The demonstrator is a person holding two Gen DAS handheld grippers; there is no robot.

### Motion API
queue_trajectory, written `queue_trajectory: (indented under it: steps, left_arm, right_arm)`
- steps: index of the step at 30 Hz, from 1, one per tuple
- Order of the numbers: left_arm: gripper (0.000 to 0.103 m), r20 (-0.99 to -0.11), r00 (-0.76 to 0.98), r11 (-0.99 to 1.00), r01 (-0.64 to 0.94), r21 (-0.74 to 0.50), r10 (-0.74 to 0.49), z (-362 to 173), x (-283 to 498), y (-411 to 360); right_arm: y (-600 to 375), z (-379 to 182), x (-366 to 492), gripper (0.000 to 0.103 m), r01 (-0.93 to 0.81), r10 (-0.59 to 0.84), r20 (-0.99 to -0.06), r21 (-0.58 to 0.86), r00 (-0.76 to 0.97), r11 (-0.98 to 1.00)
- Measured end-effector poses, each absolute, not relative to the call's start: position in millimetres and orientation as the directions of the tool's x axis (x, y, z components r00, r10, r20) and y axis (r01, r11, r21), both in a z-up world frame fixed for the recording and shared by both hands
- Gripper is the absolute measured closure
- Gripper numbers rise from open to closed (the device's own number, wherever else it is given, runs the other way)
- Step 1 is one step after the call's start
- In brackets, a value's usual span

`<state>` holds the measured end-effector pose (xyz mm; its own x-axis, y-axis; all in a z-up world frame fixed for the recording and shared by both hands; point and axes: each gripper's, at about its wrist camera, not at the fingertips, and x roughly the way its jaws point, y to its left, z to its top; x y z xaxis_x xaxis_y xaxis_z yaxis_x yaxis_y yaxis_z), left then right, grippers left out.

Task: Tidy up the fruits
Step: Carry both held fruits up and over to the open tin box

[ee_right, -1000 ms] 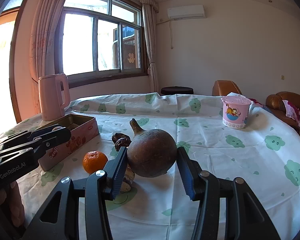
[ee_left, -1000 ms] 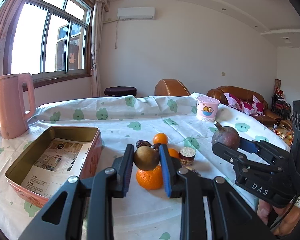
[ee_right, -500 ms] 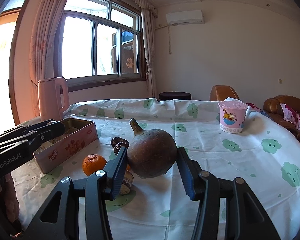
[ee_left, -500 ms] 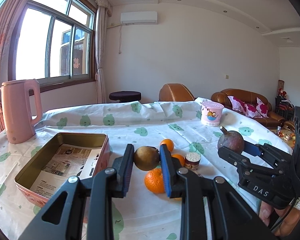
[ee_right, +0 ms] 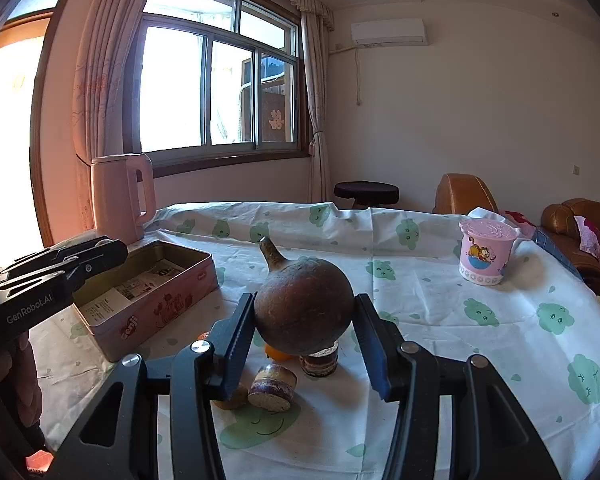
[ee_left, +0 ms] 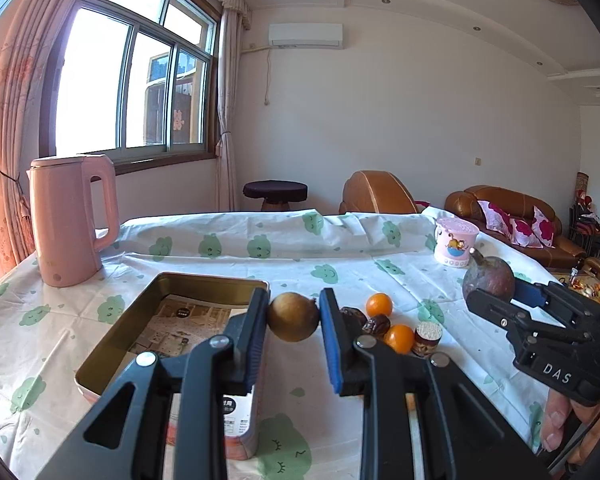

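We find the right gripper (ee_right: 304, 340) clamped on the larger load, a round brown fruit (ee_right: 303, 311) with a stem, its jaws standing moderately apart and pressed to both flanks, held clear above the table (ee_right: 440, 280). The left gripper (ee_left: 294, 322) has its jaws drawn closer together and is clamped on a small tan fruit (ee_left: 293, 317), which hangs just beside the near right corner of the open tin (ee_left: 112, 344). In our judgement the step in hand is carrying both fruits to the tin. To do it well, we would bring the small fruit over the tin's bare paper lining, lower it close before releasing so it does not roll, and keep the right gripper's load apart from the left. Small oranges (ee_left: 379, 305), dates (ee_left: 376, 325) and cut pieces (ee_right: 272, 387) remain loose on the cloth.
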<state>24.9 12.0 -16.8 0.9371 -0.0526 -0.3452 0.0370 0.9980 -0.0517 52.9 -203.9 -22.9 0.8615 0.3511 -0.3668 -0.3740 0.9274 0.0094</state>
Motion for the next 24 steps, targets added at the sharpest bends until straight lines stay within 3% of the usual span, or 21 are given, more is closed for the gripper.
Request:
queue_trajectory:
  steps: [14,24]
  left_arm:
    - [0.075,-0.391,0.92,0.998,-0.042,-0.045,0.021,-10,47,68]
    - [0.075,-0.473,0.879,0.994,-0.096,-0.049,0.061,-28,71,102]
  right_arm:
    - [-133,5,80,0.052,-0.488,0.432,-0.395,-0.048,0.811,0.871]
    - [-76,0,98,0.051,-0.564,0.482,-0.445,-0.066,0.755,0.823]
